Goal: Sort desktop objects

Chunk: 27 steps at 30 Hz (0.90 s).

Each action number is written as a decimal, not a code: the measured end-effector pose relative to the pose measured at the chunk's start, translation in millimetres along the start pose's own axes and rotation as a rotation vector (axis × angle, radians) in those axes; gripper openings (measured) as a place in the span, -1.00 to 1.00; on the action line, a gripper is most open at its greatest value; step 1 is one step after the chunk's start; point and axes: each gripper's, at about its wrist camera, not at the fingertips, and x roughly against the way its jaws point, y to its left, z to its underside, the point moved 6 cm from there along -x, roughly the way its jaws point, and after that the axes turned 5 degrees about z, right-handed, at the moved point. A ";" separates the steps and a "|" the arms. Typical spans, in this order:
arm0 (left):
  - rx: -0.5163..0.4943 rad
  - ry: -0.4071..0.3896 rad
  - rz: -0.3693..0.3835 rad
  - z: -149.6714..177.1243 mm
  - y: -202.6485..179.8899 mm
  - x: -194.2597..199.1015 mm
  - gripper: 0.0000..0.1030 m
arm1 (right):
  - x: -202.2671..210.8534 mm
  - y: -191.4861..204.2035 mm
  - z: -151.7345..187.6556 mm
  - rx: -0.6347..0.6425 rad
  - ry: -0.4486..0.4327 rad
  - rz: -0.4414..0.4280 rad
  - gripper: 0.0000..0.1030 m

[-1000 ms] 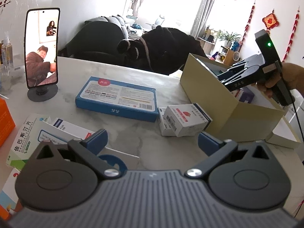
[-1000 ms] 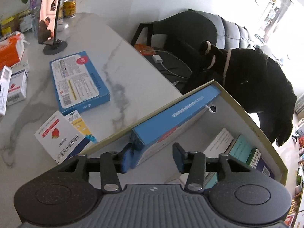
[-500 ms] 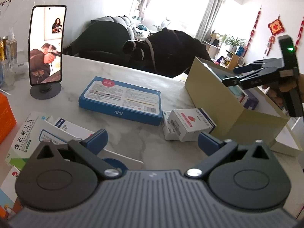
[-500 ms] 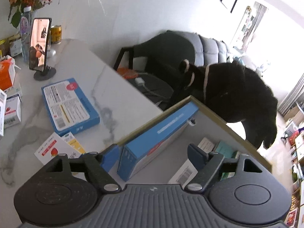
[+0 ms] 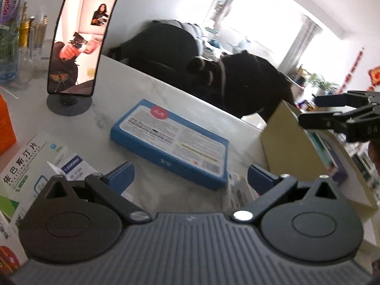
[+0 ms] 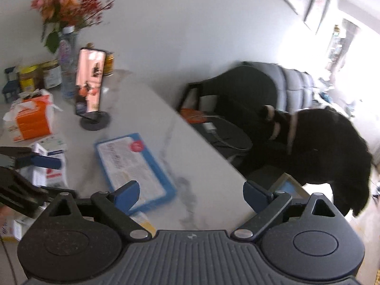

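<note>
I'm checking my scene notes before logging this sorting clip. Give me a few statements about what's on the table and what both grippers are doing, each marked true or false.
1. The left gripper is open and holds nothing. True.
2. The right gripper is clamped on a blue box. False: its jaws are apart and empty.
3. The large blue box lies flat on the marble table. True.
4. The phone lies face down. False: it stands upright on a round stand, screen lit.
5. The cardboard box sits left of the blue box in the left wrist view. False: it is to the right.
</note>
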 end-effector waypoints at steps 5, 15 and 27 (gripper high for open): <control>0.022 -0.023 -0.054 -7.5 1.2 -9.3 1.00 | -39.4 32.5 -22.2 0.027 0.092 -0.063 0.99; 0.064 -0.009 -0.066 -9.3 -2.8 -29.5 1.00 | -115.3 39.6 -38.2 -0.087 0.219 -0.131 0.99; 0.183 0.089 -0.044 -3.4 6.2 -58.6 1.00 | -177.9 33.2 -10.6 -0.260 0.343 -0.171 0.99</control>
